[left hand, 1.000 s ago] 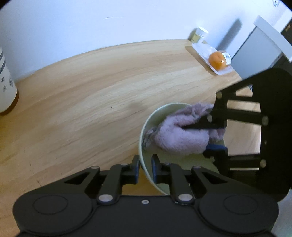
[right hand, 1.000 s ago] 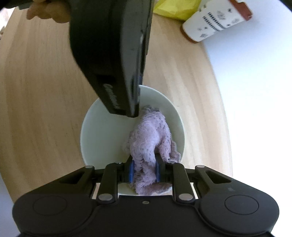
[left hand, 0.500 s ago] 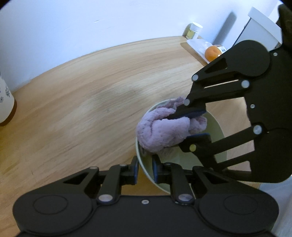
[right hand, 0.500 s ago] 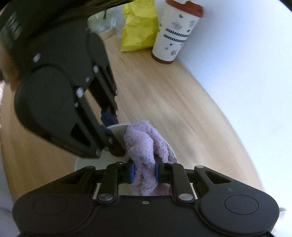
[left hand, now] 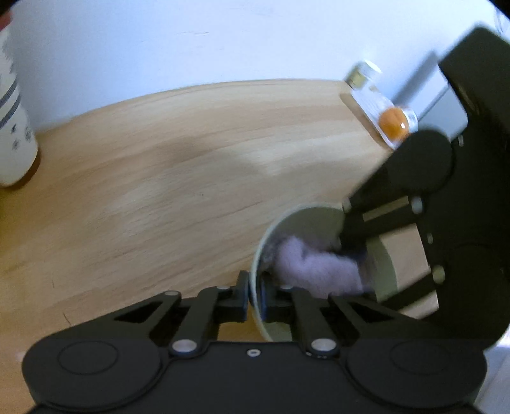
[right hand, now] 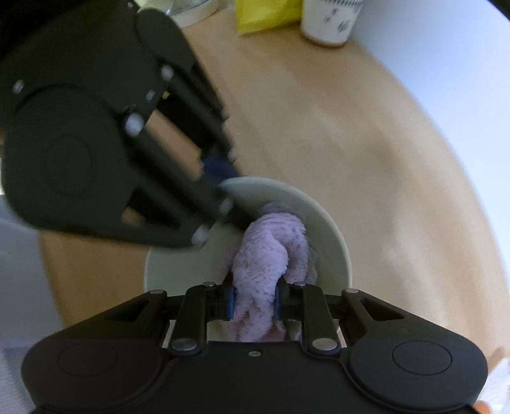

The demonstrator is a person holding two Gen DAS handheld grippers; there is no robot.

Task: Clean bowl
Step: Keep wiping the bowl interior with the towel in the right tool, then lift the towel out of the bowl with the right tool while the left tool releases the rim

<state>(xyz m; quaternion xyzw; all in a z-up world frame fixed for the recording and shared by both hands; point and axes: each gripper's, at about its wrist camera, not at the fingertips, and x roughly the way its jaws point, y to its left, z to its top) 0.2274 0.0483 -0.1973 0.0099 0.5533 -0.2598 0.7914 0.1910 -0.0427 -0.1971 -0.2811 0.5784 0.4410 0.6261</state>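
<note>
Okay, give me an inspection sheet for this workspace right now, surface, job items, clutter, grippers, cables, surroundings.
Surface: light wooden table, bare in the middle.
Job's things: pale green bowl on the table; purple cloth bunched inside it.
Clutter: white patterned cup at the far left edge; orange fruit on a clear tray with a small jar behind it; yellow bag.
Grippers: left gripper shut on the bowl's rim; right gripper shut on the cloth, jaws easing open slightly.
Cables: nothing seen.
Surroundings: white wall behind the table; grey-white cabinet past the tray.
</note>
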